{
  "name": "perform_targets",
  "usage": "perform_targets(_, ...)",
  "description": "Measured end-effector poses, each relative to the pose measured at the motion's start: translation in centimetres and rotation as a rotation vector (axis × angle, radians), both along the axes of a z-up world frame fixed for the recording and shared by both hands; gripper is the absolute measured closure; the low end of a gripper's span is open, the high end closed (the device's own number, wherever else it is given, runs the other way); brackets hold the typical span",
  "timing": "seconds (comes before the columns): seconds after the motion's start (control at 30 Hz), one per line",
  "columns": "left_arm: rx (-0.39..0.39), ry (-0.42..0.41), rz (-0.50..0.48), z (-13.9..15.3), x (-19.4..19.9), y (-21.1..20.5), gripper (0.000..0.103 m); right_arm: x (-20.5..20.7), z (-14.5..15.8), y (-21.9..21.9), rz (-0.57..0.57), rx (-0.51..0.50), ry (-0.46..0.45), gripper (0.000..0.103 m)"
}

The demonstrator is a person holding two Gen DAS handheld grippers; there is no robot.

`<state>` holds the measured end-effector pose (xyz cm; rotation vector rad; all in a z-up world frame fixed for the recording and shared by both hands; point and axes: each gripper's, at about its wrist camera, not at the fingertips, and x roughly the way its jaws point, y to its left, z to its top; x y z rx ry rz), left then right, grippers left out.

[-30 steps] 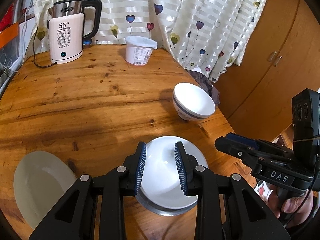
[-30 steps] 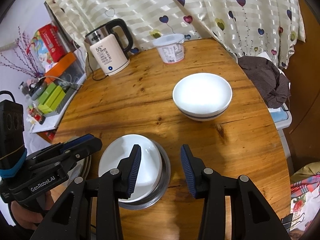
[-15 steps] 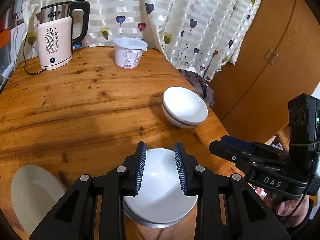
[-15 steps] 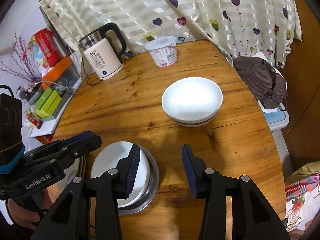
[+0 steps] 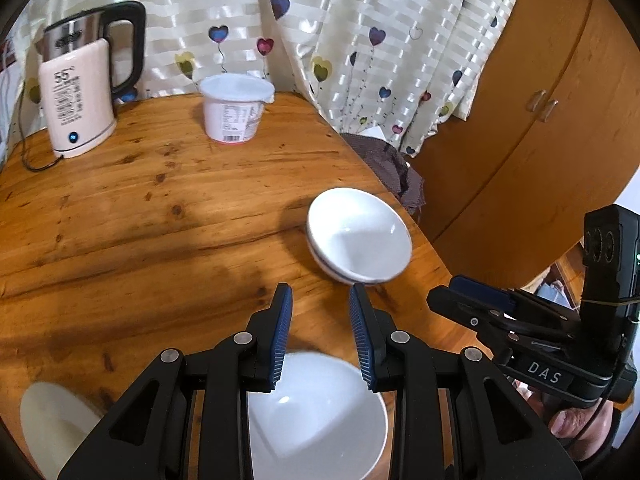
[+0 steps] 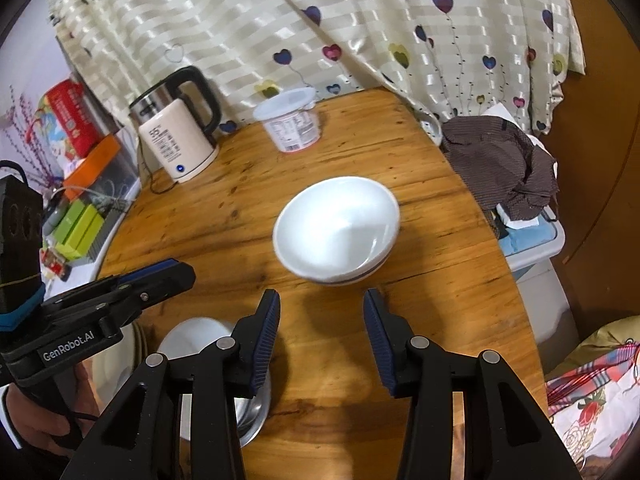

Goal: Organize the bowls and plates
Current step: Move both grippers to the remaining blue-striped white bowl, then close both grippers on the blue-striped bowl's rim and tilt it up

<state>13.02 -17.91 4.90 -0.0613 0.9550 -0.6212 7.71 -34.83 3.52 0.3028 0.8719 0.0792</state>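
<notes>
White bowl with a dark band [image 6: 338, 230] sits on the round wooden table [image 6: 224, 216], toward its right edge, empty, upright. It lies straight ahead of the right gripper [image 6: 322, 334], just beyond the fingertips and roughly centred between them; jaws parted, nothing between the pads. Bowl is round, no long axis to align with. The left gripper [image 5: 321, 338] has the same bowl [image 5: 359, 236] ahead and to the right, so the right hand looks nearer and better lined up for a rim grasp.

Left gripper jaws also parted and empty. Under them, at the near edge, a second white bowl [image 5: 316, 412] sits inside a steel dish [image 6: 254, 410]; nothing in the bowl. A cream plate [image 5: 52, 424] lies flat at near left, bare; right view shows what may be stacked plate rims there, hard to tell.

Far side: electric kettle [image 5: 80, 88] at left, lidded plastic tub [image 5: 236, 110] near centre, contents hidden. Heart-print curtain [image 5: 360, 40] behind. Brown cloth [image 6: 500, 164] heaped off the table's right edge.
</notes>
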Motion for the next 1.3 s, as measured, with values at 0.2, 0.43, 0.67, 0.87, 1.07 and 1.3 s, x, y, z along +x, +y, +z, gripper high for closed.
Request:
perform_targets(0.2, 0.013, 0.054, -0.03, -1.3, 1.9, -1.8, 0.072, 1.5, -0.9, -1.7, -0.025, 0.006, 0.011, 0.06)
perform_targets(0.43, 0.019, 0.107, -0.029, -2.7, 4.2, -3.2, 0.072, 3.4, -2.0, -3.0, -0.042, 0.018, 0.025, 0.06)
perform_targets(0.67, 0.032, 0.134, -0.024, -3.8, 5.9, -4.2, 0.072, 5.0, -3.2, -3.8, -0.048, 0.03, 0.04, 0.064)
perform_targets(0.87, 0.035, 0.153, -0.028, -4.4, 6.6, -4.8, 0.072, 6.1, -3.9, -4.1, -0.049, 0.036, 0.052, 0.069)
perform_targets(1.07, 0.032, 0.159, -0.035, -4.8, 7.2, -5.3, 0.072, 6.9, -4.8, -4.5, -0.05, 0.059, 0.067, 0.073)
perform_targets(1.3, 0.034, 0.172, -0.033, -5.5, 7.8, -5.9, 0.072, 7.4, -5.2, -4.7, -0.047, 0.064, 0.073, 0.077)
